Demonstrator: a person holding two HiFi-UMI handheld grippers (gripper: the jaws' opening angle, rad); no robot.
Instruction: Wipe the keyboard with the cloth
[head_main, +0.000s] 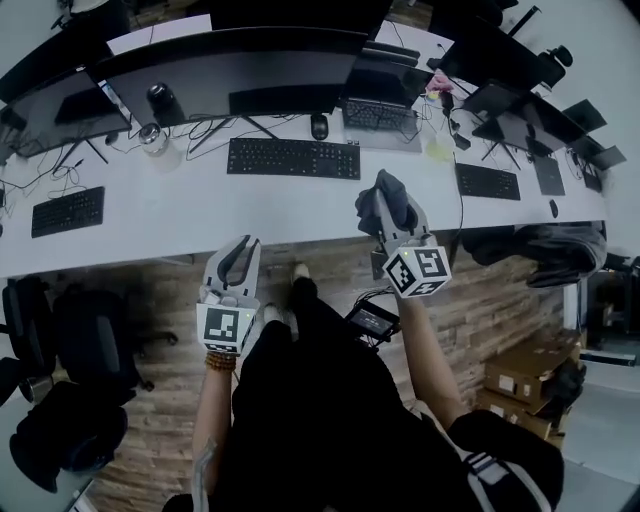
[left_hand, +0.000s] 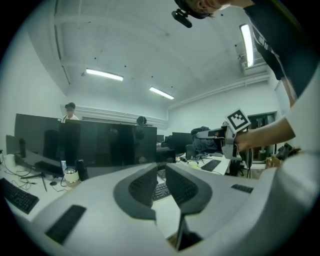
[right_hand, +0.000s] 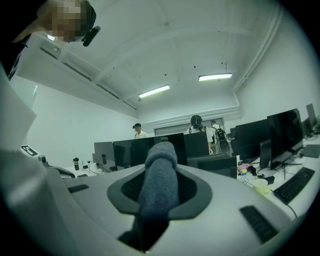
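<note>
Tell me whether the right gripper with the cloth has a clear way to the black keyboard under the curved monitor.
Probably yes: the right gripper, shut on the cloth, hangs at the desk edge; only bare desk lies between it and the keyboard.

Nothing legible showed: key legends on the keyboard (head_main: 293, 158) were too small to read, and the cubes on the left gripper (head_main: 240, 252) and right gripper (head_main: 390, 205) bore only black-and-white square patterns, no letters or numbers
</note>
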